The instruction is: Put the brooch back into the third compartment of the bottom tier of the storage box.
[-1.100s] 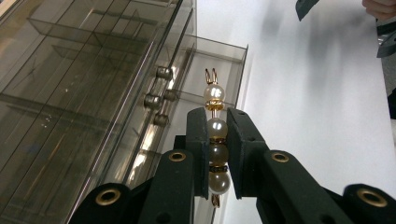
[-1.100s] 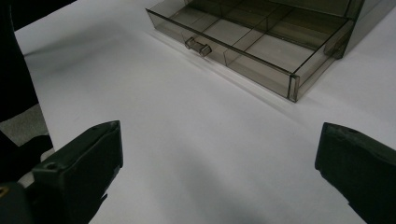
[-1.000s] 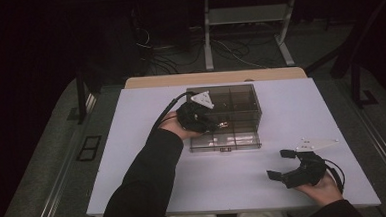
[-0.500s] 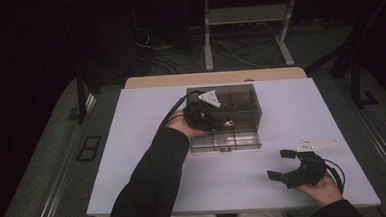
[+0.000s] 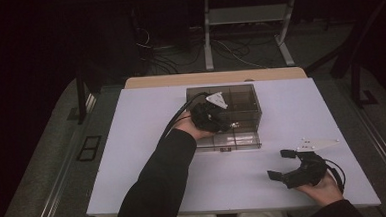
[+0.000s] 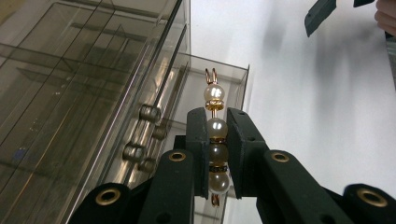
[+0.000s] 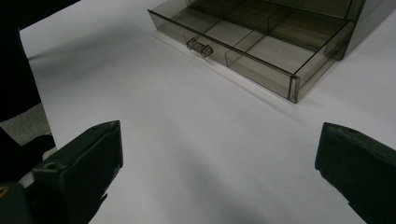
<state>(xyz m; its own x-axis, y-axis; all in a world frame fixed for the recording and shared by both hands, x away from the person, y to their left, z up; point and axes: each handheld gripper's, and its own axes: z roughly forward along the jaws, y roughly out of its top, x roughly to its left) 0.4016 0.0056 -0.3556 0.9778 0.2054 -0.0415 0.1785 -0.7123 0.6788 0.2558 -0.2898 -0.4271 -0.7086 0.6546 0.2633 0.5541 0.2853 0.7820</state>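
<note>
In the left gripper view, the left gripper point(image 6: 217, 140) is clenched on a short pearl ornament point(image 6: 215, 128) — a string of round, glossy cream pearls set apart by thin gold rings, with a small looped gold wire at its upper end. The flat matte-black pads press on the middle pearls from both sides; the top pearl and the wire loop stand clear above the jaw tips, and one pearl shows below them. The ornament sits at the centre of that frame, upright between the jaws.

Behind it, taking up the left half of the frame, is a smoky clear plastic drawer box point(image 6: 84, 84) with hard, straight-edged walls and small cylindrical knobs point(image 6: 149, 113) that look like brushed metal. Its bottom drawer point(image 6: 229, 79) is pulled out, and the ornament hangs in front of it, over its open tray as far as can be told.

In the high view, the box point(image 5: 241, 103) stands at the middle of a smooth white table point(image 5: 133, 156), with the left gripper point(image 5: 227, 122) at its front face, just above the open drawer point(image 5: 232, 140). The right gripper point(image 5: 284, 164) lies low in the lower right of that frame, cradled in a hand point(image 5: 325, 186), its jaws spread wide with nothing between them. The right gripper view shows the same — two blunt black jaw tips far apart at the bottom corners, bare white tabletop between them, and the drawer point(image 7: 261, 51) with its dividers in the upper part of the frame.
</note>
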